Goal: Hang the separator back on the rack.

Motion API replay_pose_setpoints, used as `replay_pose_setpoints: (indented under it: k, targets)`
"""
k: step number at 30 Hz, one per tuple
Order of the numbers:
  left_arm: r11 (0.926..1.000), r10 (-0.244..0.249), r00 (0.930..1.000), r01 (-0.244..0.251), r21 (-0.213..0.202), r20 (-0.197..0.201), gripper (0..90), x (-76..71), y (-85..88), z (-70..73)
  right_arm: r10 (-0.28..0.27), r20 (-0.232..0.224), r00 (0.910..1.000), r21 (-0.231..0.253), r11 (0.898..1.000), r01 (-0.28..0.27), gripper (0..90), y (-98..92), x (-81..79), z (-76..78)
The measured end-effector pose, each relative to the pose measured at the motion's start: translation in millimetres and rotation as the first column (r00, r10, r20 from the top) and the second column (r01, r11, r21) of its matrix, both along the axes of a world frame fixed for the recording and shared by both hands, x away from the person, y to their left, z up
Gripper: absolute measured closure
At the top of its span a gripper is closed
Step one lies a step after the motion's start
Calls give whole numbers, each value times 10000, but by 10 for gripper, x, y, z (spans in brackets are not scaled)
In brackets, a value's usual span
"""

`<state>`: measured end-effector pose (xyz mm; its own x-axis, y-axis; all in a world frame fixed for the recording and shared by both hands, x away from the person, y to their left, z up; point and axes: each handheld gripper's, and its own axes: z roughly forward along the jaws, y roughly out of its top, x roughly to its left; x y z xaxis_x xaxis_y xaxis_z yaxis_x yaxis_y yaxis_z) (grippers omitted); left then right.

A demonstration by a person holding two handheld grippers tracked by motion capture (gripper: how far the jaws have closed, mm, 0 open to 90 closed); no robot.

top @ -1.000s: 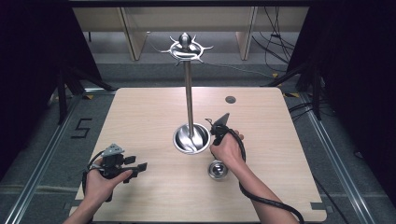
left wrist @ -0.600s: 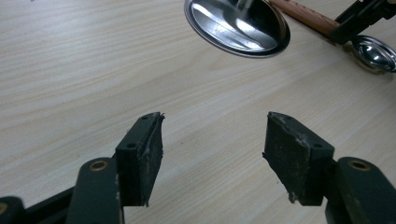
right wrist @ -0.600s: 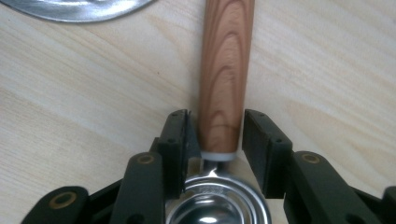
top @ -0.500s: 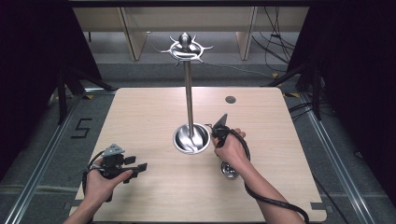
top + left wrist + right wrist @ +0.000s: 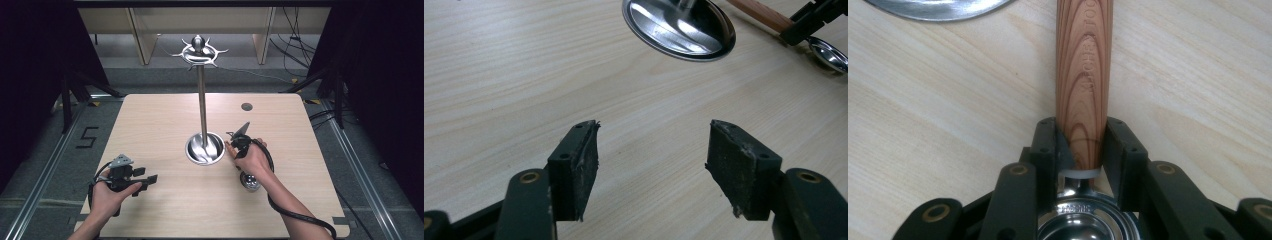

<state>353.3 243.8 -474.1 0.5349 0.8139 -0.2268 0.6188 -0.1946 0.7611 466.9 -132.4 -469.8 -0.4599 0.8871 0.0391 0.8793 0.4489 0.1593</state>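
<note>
A scoop with a wooden handle (image 5: 1084, 75) and a metal bowl (image 5: 1083, 227) lies low over the wooden table. My right gripper (image 5: 1083, 145) has just been closing and is now shut on the handle just beyond the bowl. In the high view the right gripper (image 5: 236, 143) sits right of the round base (image 5: 205, 148) of a tall metal hook stand (image 5: 201, 100), and the bowl (image 5: 250, 181) shows behind the hand. My left gripper (image 5: 654, 150) stands open over bare wood with nothing between its pads, at the table's front left (image 5: 145, 176).
The stand's hook crown (image 5: 199, 50) rises high above the table's middle. A dark round hole (image 5: 246, 106) sits in the table's far right part. Black cables trail from both grippers. Shelving and dark curtains lie beyond the table's edges.
The right hand and the scoop's bowl have shifted a little to the right, away from the stand's base. The left hand has stayed where it was.
</note>
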Motion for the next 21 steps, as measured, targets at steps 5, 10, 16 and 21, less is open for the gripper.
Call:
replay_pose_setpoints:
  k: [5,10,16,21]
  targets:
    - [10000,-43,10000,43,-16,4,365,2,1,0,-31,17,10000,362,9993,31,697,-75,-44,41]
    - [9999,-99,9999,99,100,15,365,4,14,1,158,883,9960,795,9966,-228,698,-209,-174,129]
    - [9999,-27,10000,27,107,-4,365,0,8,0,745,2296,9704,1392,9843,-1085,698,-325,-328,199]
    - [10000,43,10000,-43,-19,-2,364,-3,6,-3,1072,3459,9321,1875,9655,-1806,698,-471,-481,281]
